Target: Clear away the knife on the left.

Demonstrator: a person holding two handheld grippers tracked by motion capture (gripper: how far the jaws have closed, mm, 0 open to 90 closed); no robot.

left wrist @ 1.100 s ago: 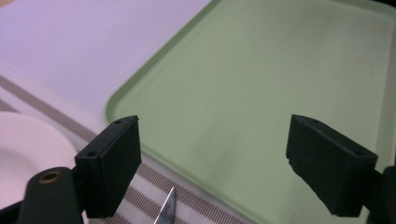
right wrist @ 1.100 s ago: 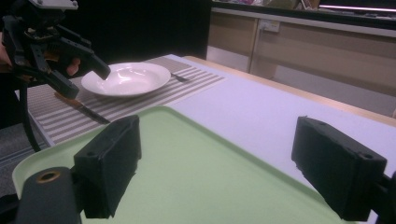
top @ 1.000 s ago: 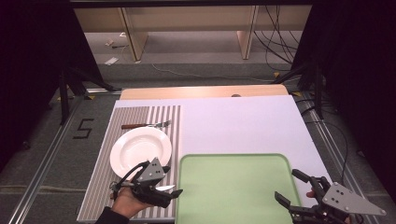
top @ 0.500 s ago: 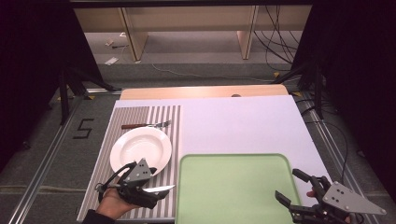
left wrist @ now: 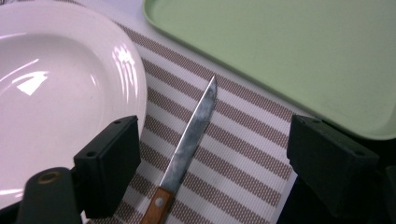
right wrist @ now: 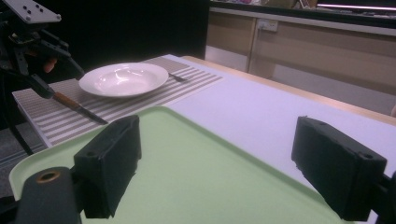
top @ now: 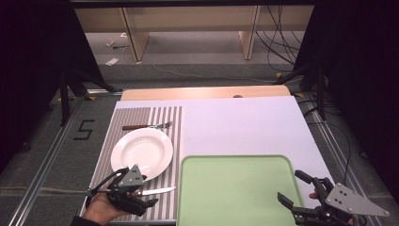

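The knife [left wrist: 189, 140] lies flat on the striped placemat [left wrist: 243, 140], between the white plate [left wrist: 56, 84] and the green tray [left wrist: 289, 56], blade toward the tray. The left gripper [top: 123, 190] has drifted back toward the table's near-left corner since a second ago, jaws now spread wide either side of the wooden handle, no grip. The right gripper [top: 301, 200] stays open over the tray's near-right corner.

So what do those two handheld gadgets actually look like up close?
Each is a black, skeletal frame. The left gripper and right gripper each carry a grey three-cornered plate dotted with small holes. Their jaws end in blocky black pads, with small screw holes, and a brass-ringed hole sits nearby.
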